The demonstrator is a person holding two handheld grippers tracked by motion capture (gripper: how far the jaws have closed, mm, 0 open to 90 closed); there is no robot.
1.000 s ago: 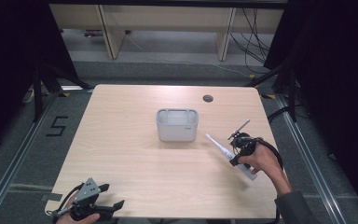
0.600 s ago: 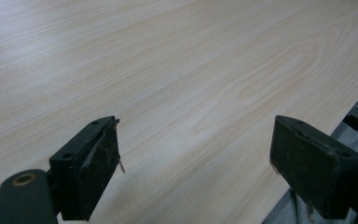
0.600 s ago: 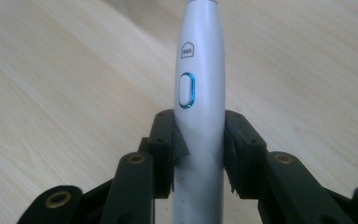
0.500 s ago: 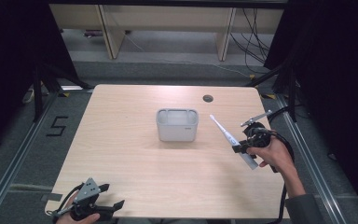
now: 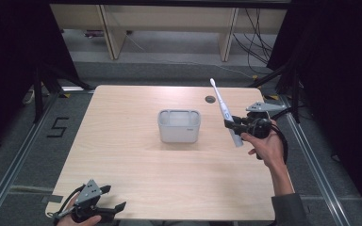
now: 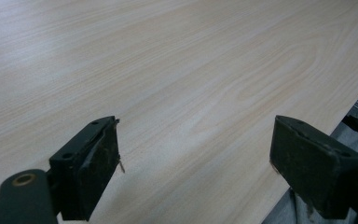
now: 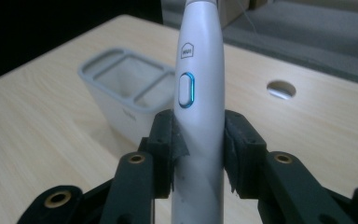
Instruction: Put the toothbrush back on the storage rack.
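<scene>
High view: right gripper (image 5: 232,125) clamps toothbrush (image 5: 225,111) near its base.

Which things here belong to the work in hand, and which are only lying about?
Belonging to the work:
- electric toothbrush, clamped in the right claw, held above the table
- grey holder with compartments, at the table's middle

Only standing by:
- left claw, open, at the table's near edge
- round hole in the tabletop
- shelving behind the table
</scene>
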